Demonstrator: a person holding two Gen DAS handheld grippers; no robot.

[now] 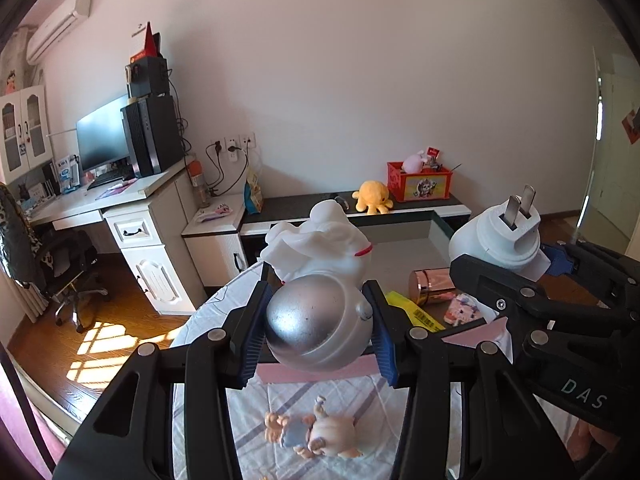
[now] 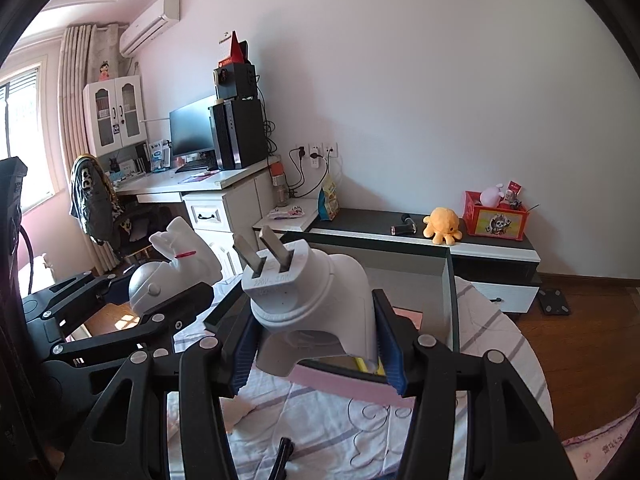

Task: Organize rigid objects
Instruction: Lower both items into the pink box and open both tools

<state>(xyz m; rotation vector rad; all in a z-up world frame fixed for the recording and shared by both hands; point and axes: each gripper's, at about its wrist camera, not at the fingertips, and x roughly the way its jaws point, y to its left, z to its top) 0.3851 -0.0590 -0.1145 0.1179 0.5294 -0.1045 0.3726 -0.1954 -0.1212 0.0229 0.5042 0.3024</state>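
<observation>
A dark-rimmed box (image 2: 450,300) lay on the checked bedsheet (image 1: 360,396). Above the sheet, the left tongs (image 1: 318,324) pinched an astronaut figure (image 1: 320,280) by its silver helmet, its white body pointing up. At their 3 o'clock, the right tongs (image 2: 316,340) clamped a white plug (image 2: 304,296), prongs toward 11 o'clock. In the box lay a rose-gold cylinder (image 1: 430,285). A small doll (image 1: 316,432) lay on the sheet at 6 o'clock of the left tongs.

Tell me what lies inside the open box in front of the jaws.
In the box: a rose-gold cylinder, a yellow barcoded packet and a small pink figure. The astronaut figurine and white plug hide the rest.
</observation>
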